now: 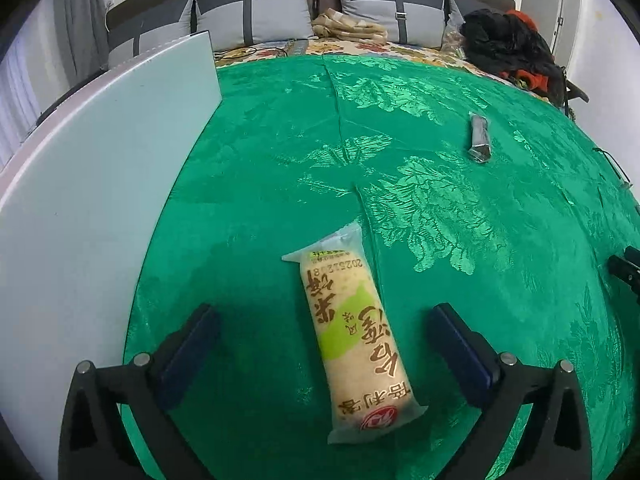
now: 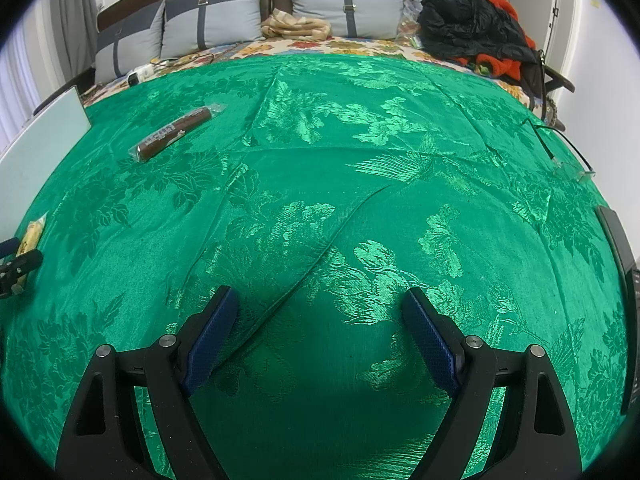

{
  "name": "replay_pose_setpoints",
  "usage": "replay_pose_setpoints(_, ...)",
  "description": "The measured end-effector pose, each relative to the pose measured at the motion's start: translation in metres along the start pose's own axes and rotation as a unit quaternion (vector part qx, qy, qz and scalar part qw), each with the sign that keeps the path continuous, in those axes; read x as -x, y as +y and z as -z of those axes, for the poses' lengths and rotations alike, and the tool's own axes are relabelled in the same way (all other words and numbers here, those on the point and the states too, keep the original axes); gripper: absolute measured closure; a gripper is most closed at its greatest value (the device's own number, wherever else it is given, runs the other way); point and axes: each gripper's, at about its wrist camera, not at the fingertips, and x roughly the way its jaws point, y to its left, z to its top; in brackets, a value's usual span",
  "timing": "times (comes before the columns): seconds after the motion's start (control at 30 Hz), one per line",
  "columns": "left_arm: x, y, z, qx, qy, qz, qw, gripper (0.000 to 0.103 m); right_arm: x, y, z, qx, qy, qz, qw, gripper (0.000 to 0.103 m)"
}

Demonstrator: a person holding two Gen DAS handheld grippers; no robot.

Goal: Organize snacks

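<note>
A long rice-cracker snack pack [image 1: 356, 336] in a clear wrapper with green and brown print lies on the green patterned cloth [image 1: 400, 184]. My left gripper [image 1: 322, 316] is open, its jaws wide on either side of the pack, not touching it. A thin brown snack stick [image 1: 479, 138] lies farther off to the right; it also shows in the right wrist view [image 2: 176, 131]. My right gripper [image 2: 320, 300] is open and empty over bare cloth [image 2: 360, 160]. The pack's end [image 2: 34, 232] and the left gripper [image 2: 16, 264] show at the far left.
A pale white board or box lid [image 1: 100, 184] lies along the left edge of the cloth. Grey pillows [image 2: 224, 16], a folded beige cloth [image 2: 296, 26] and a black and orange clothes pile [image 2: 476, 28] sit at the back. Eyeglasses [image 2: 560, 152] and a dark device [image 2: 624, 264] lie at the right.
</note>
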Motion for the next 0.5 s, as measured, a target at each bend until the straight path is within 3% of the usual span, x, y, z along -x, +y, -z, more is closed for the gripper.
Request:
replay_pose_setpoints(0.27, 0.000, 0.000, 0.000, 0.000, 0.000, 0.000, 1.0000, 0.000, -0.001, 0.000, -0.001, -0.003, 0.003, 0.002, 1.000, 0.013)
replay_pose_setpoints(0.33, 0.000, 0.000, 0.000, 0.000, 0.000, 0.000, 1.0000, 0.000, -0.006, 0.005, -0.013, -0.006, 0.030, 0.006, 0.999, 0.013)
replay_pose_setpoints(0.37, 0.000, 0.000, 0.000, 0.000, 0.000, 0.000, 1.0000, 0.000, -0.009, 0.014, -0.025, -0.008, 0.047, -0.006, 0.999, 0.014)
replay_pose_setpoints(0.5, 0.000, 0.001, 0.000, 0.000, 0.000, 0.000, 1.0000, 0.000, -0.013, 0.070, -0.080, 0.002, 0.032, -0.089, 0.996, 0.015)
